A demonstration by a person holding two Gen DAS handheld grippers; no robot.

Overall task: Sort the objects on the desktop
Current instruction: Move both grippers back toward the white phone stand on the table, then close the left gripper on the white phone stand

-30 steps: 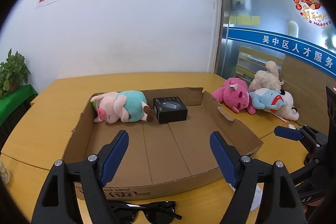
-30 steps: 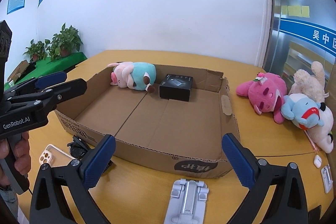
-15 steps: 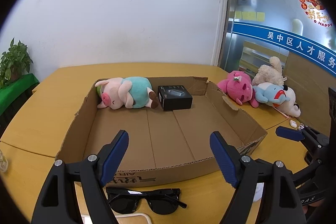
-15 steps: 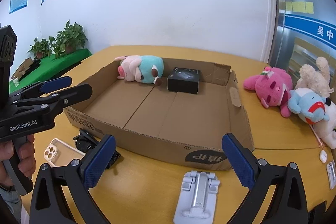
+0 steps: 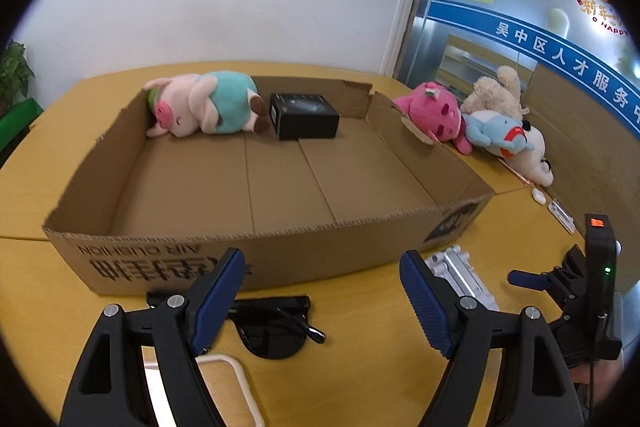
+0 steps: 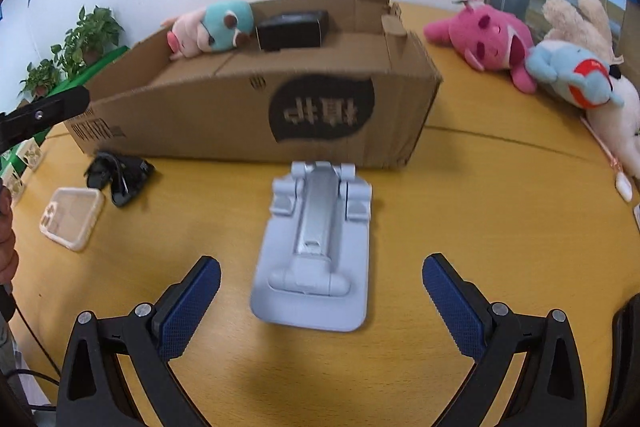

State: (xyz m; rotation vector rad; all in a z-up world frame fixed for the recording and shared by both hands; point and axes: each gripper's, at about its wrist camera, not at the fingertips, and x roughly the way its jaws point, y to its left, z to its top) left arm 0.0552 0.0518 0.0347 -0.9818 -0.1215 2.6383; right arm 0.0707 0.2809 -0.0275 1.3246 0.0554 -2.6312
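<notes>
Your left gripper (image 5: 322,291) is sitting at the bottom of the left wrist view with its blue-padded fingers (image 5: 218,291) spread wide apart and holding nothing. Between them, low in the frame, black sunglasses (image 5: 276,327) are lying folded on the yellow worktop (image 5: 360,367), just in front of the near wall of a shallow cardboard box (image 5: 168,259). A pale phone case (image 5: 228,391) is lying at the lower left, partly behind the left finger.

Inside the box, along its far wall in the upper middle of the frame, a pink pig plush in a teal shirt (image 5: 204,107) is lying on its side, and a small black box (image 5: 304,115) is lying just to the right of it, touching or nearly so. Outside the box, at the upper right, a pink plush (image 5: 434,113), a cream plush (image 5: 498,91) and a light blue plush (image 5: 498,133) are piled together on the worktop.

Your right gripper (image 6: 320,301) is occupying the bottom of the right wrist view, fingers also wide apart and gripping nothing. A light grey folding phone stand (image 6: 316,251) is lying flat on the worktop in the centre of that frame, reaching down between the two fingertips without touching either. The cardboard box is filling the upper middle behind the stand, with the sunglasses and phone case at the left. This view is slightly blurred.
</notes>
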